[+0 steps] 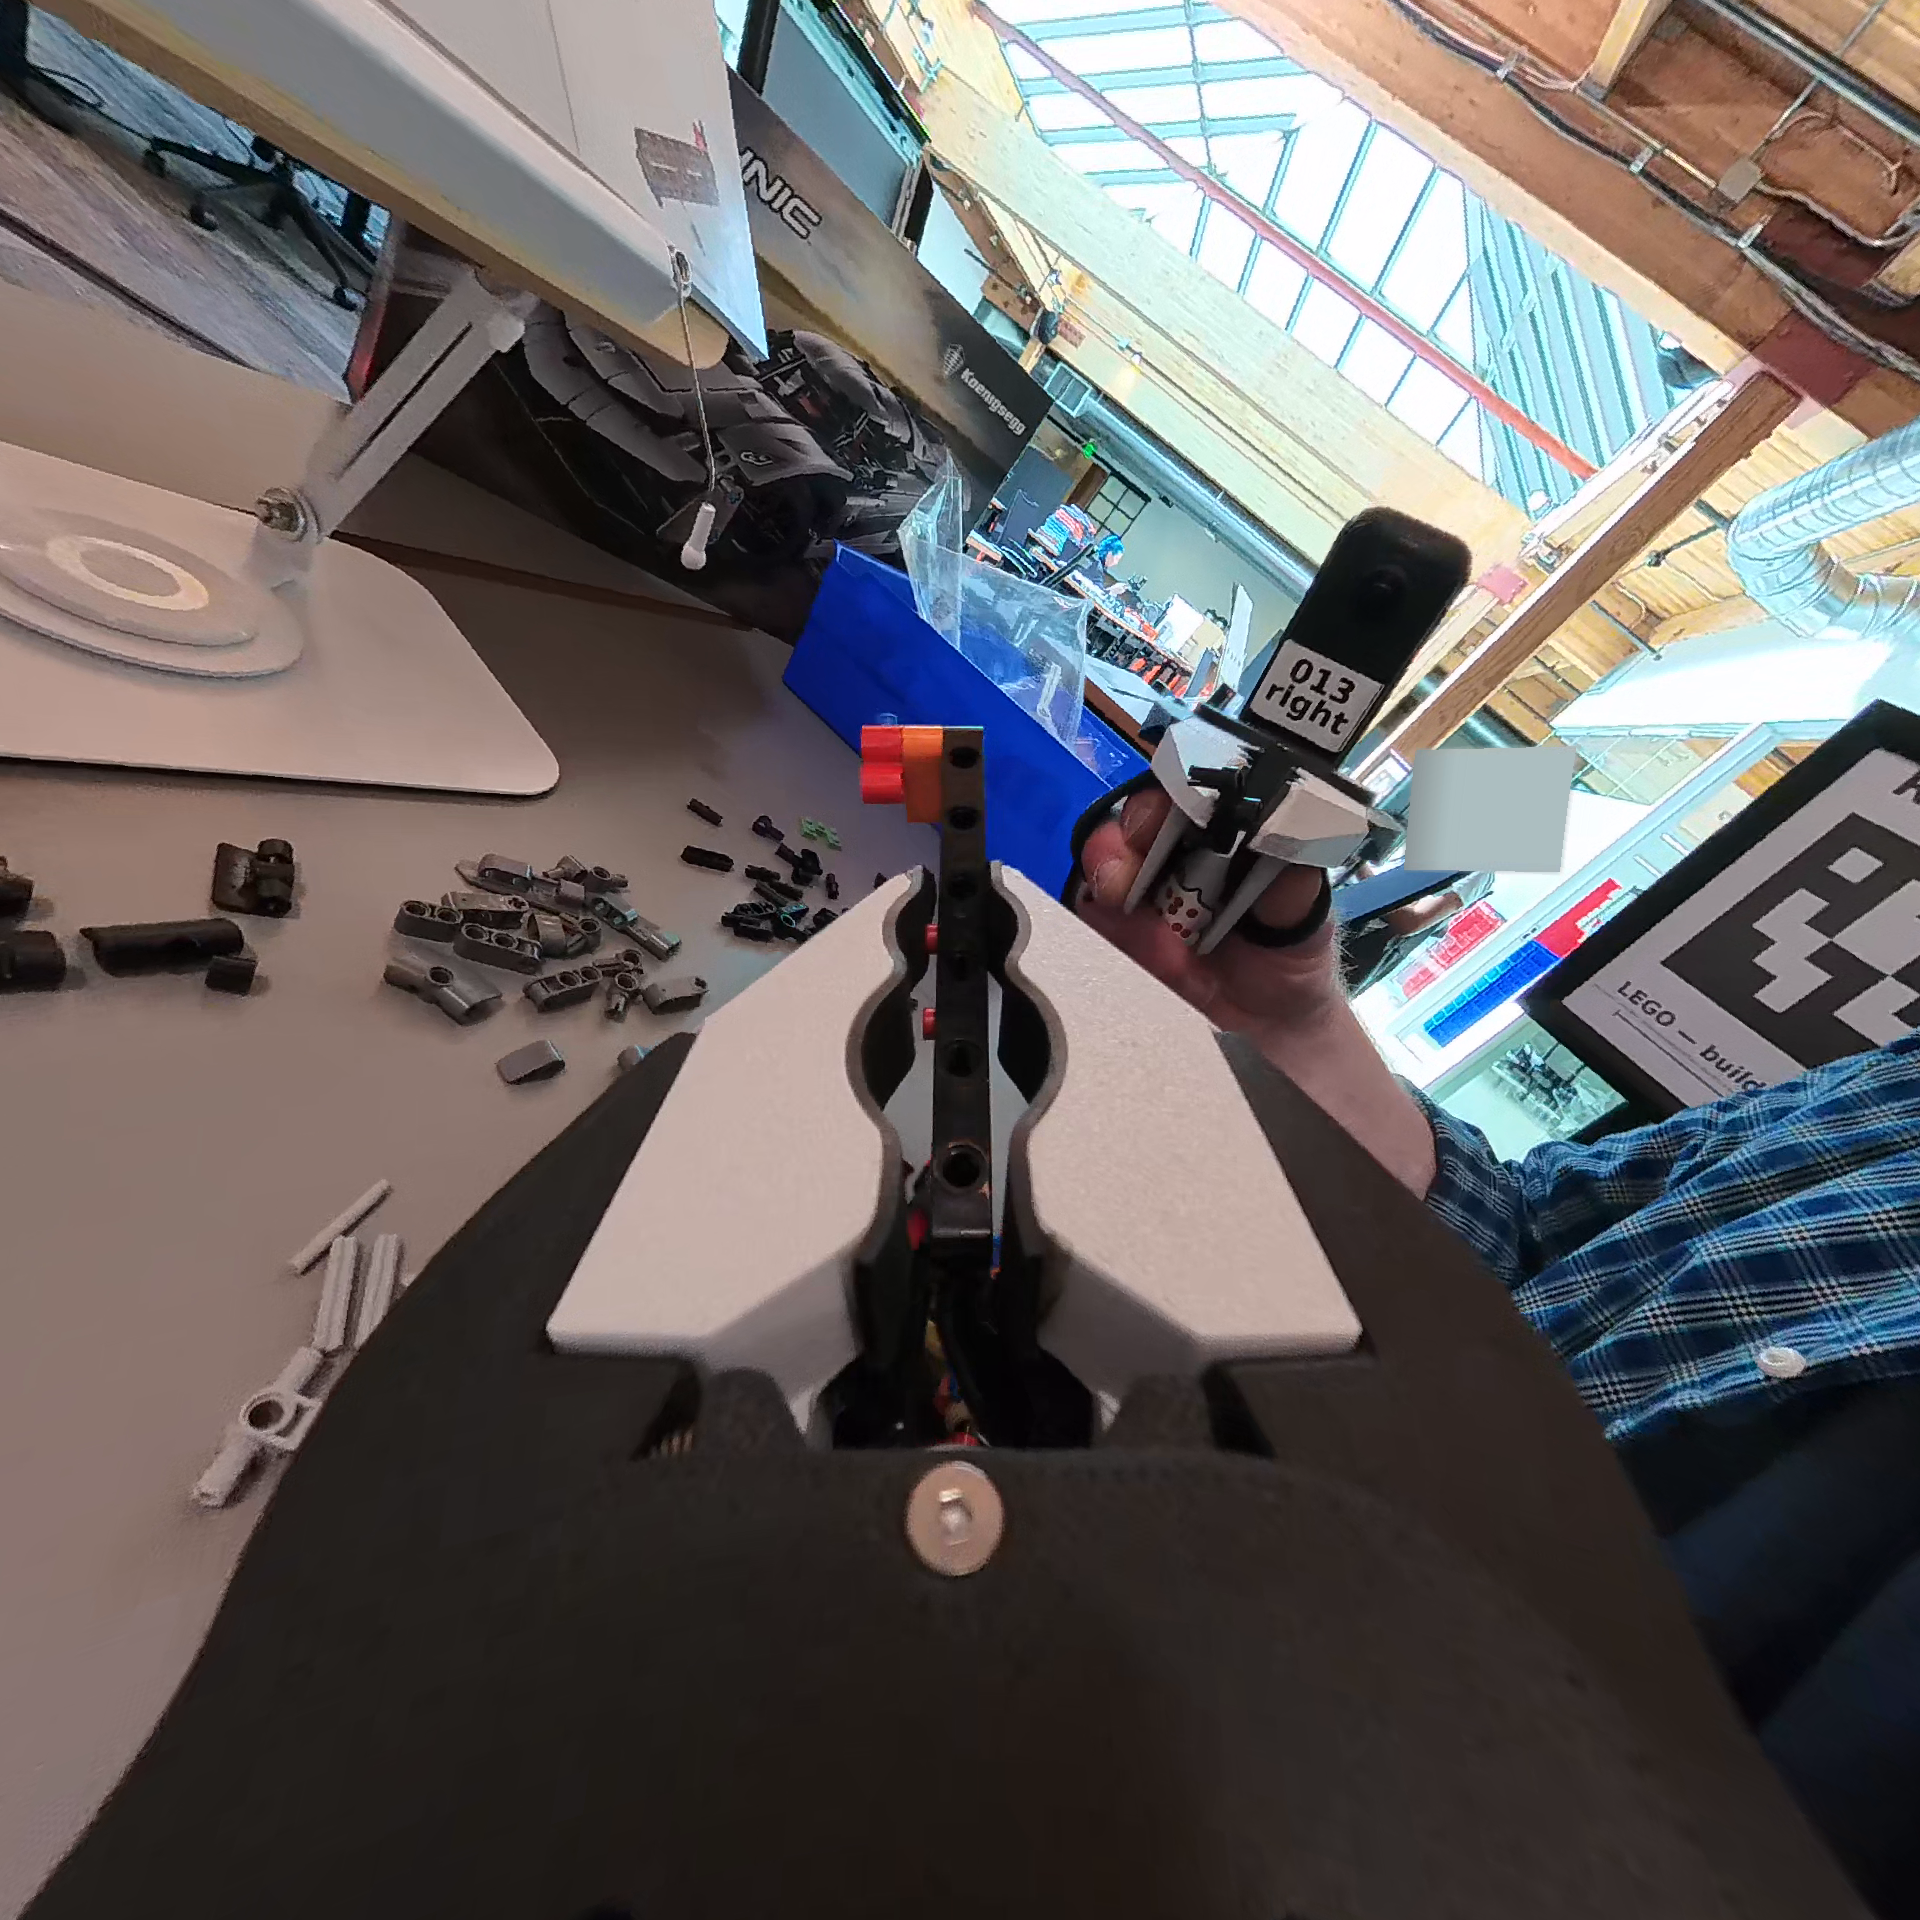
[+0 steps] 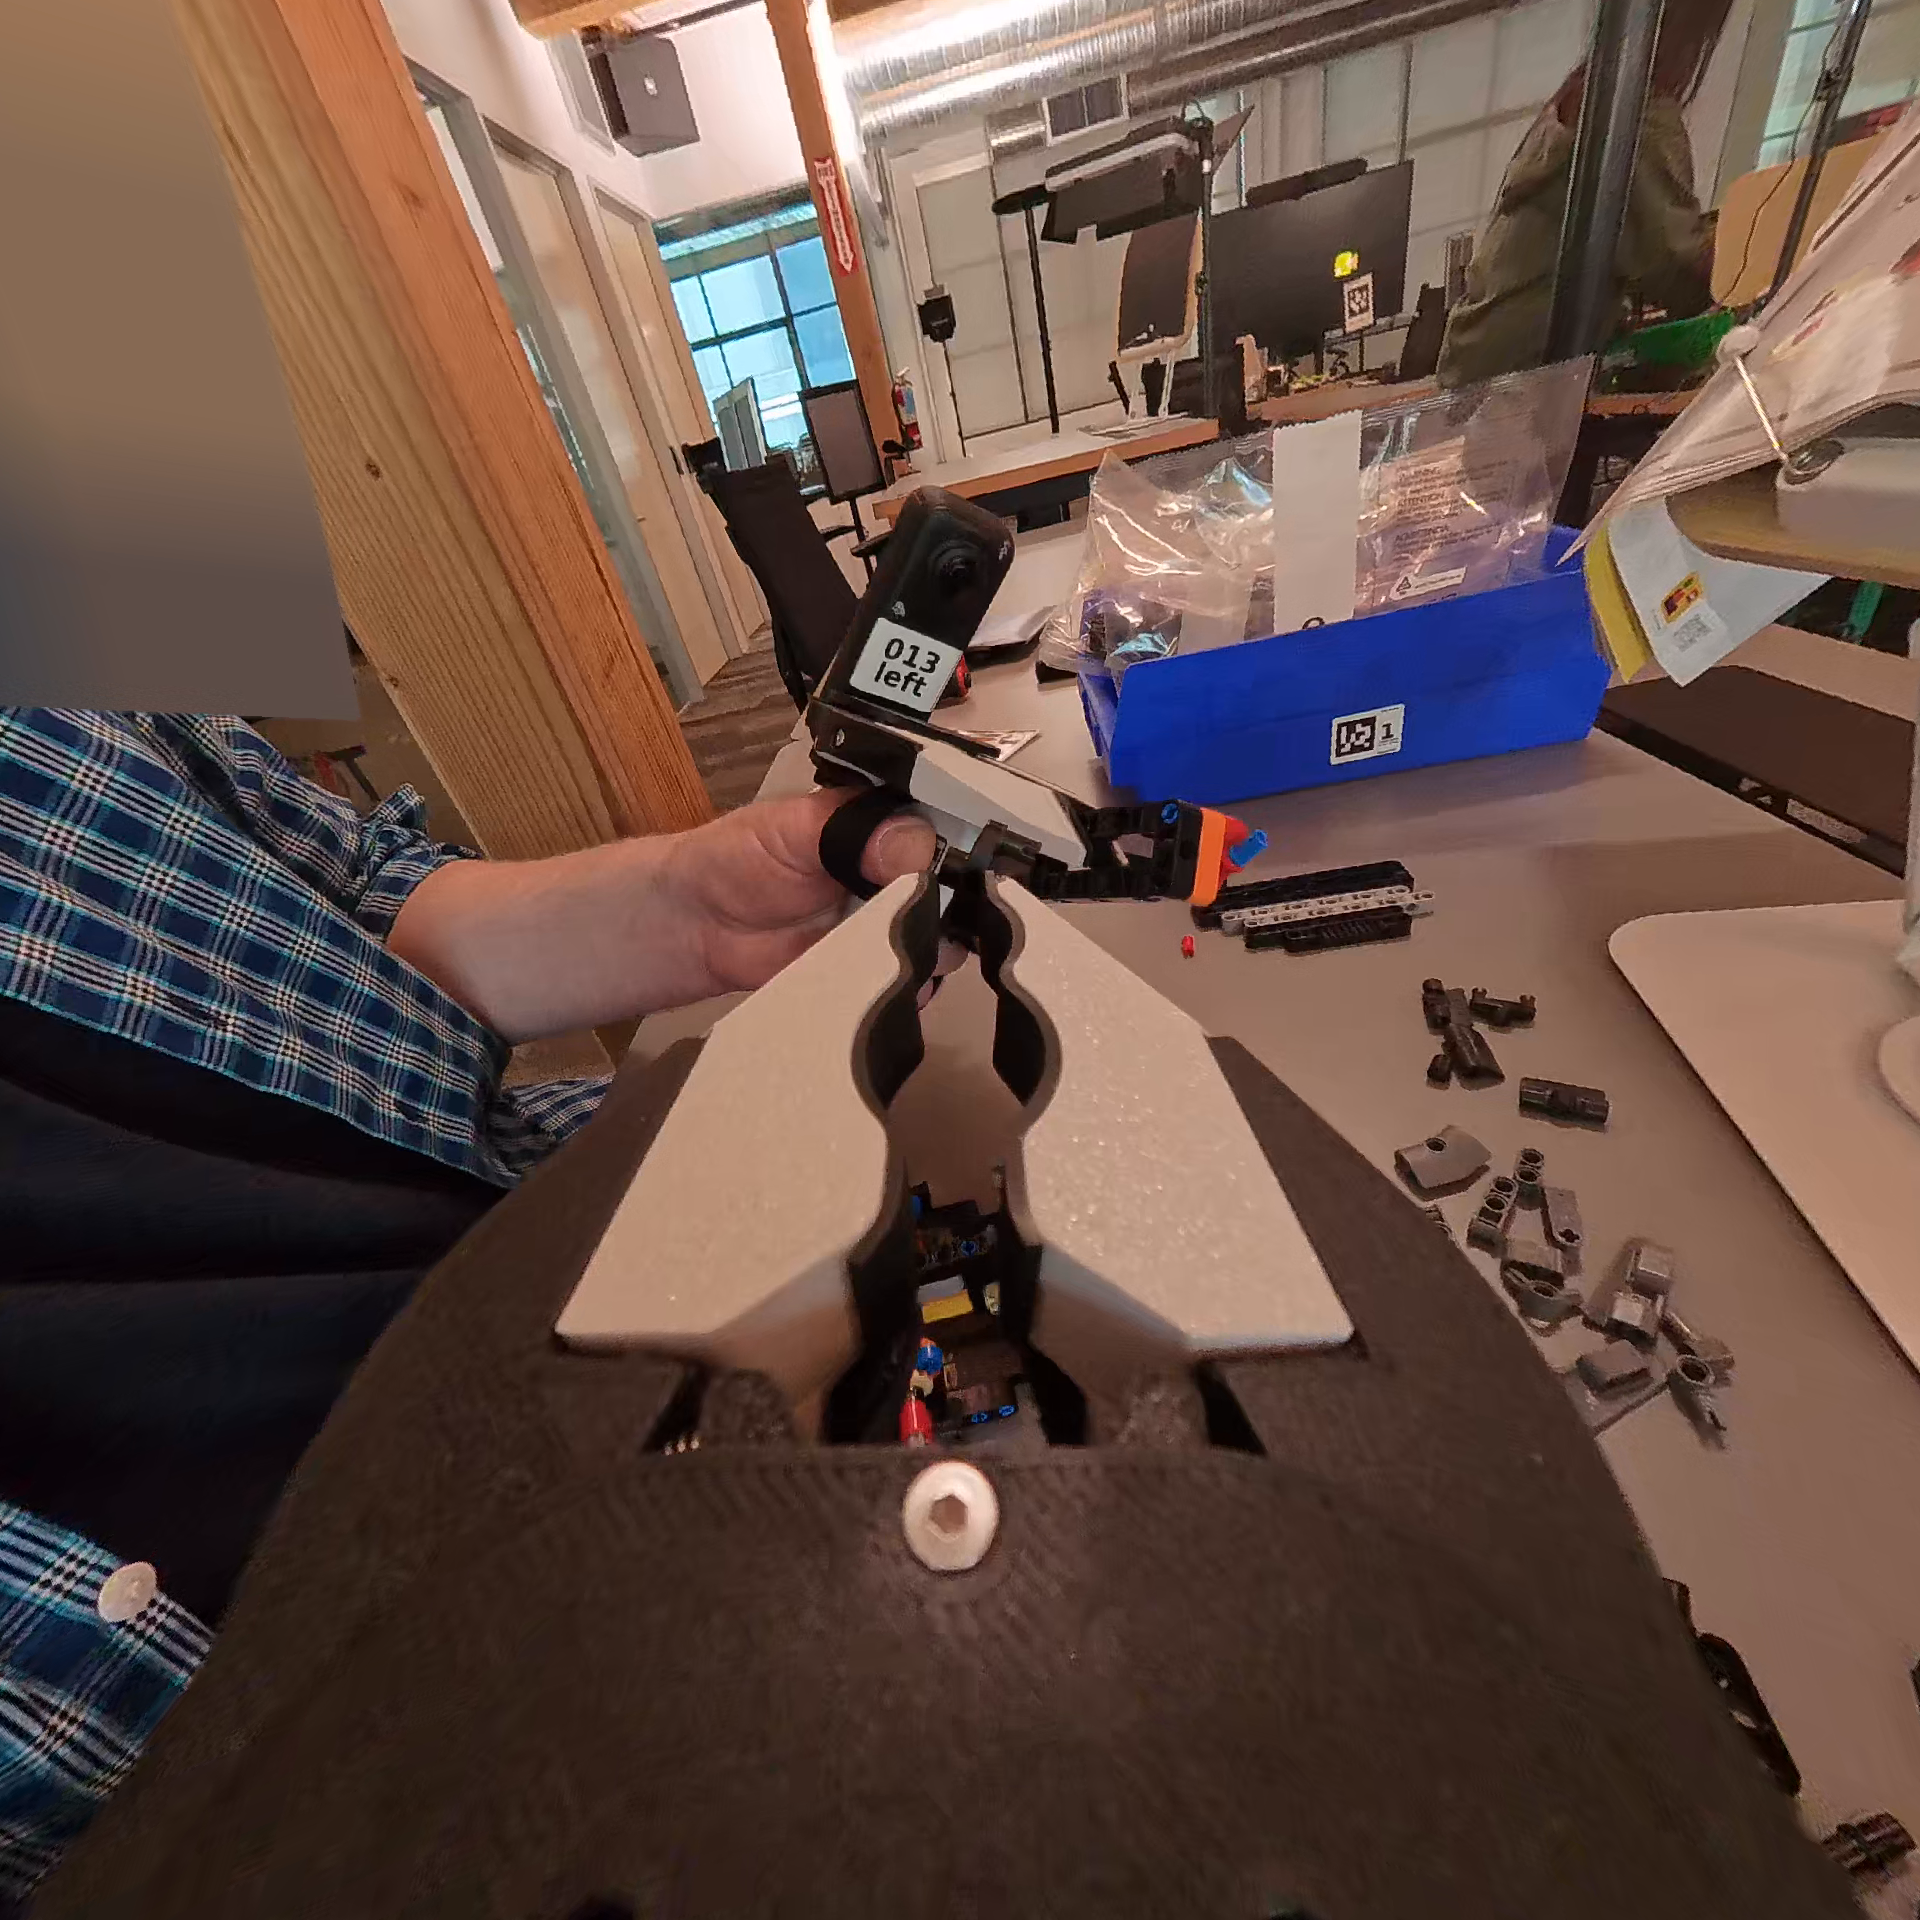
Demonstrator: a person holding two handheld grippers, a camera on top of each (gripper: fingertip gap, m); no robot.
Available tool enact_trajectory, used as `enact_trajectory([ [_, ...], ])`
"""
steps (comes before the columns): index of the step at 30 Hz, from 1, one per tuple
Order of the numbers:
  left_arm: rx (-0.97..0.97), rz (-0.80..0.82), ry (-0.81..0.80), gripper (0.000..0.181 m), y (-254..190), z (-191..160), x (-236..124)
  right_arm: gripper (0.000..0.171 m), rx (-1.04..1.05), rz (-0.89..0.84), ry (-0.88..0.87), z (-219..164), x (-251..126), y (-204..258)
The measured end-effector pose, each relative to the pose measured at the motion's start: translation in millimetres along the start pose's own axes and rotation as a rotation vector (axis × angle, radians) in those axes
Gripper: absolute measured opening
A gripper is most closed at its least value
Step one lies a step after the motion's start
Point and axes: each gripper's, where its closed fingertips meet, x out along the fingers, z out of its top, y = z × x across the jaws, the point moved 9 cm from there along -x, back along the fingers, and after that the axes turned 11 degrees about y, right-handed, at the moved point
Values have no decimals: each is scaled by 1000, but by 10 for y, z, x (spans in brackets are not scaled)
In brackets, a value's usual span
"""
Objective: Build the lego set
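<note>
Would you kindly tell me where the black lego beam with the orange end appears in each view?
Left wrist view: beam upright at centre, clamped in the left gripper.
Right wrist view: beam centre, jutting right from the left gripper.
Shared landmark: blue bin.

Close wrist cameras face each other, sharing blue bin [image 1: 914, 675].

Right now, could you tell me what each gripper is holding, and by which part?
The left gripper clamps the black beam assembly along its lower length, orange end free. The right gripper holds nothing.

Left claw [image 1: 957, 894] clamped; right claw [image 2: 957, 899] slightly parted
</note>
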Motion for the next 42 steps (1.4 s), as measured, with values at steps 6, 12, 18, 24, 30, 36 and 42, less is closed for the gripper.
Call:
enact_trajectory([
  [6,80,38,10,7,-42,27,38,5,-34,1,-9,-11,-17,7],
  [12,160,68,79,8,-161,25,132,5,-75,-25,37,-4,28,14],
  [18,208,86,127,8,-250,-22,175,5,-74,-24,96,-29,81,-8],
  [24,136,115,184,8,-279,-137,-2,4,-75,30,197,-77,265,84],
  [30,135,119,120,8,-366,-217,-267,5,-20,130,204,-48,580,119],
  [36,145,131,109,8,-394,-276,-336,5,21,173,187,-46,690,112],
  [42,95,101,61,8,-365,-329,-395,4,54,214,217,-52,756,97],
])
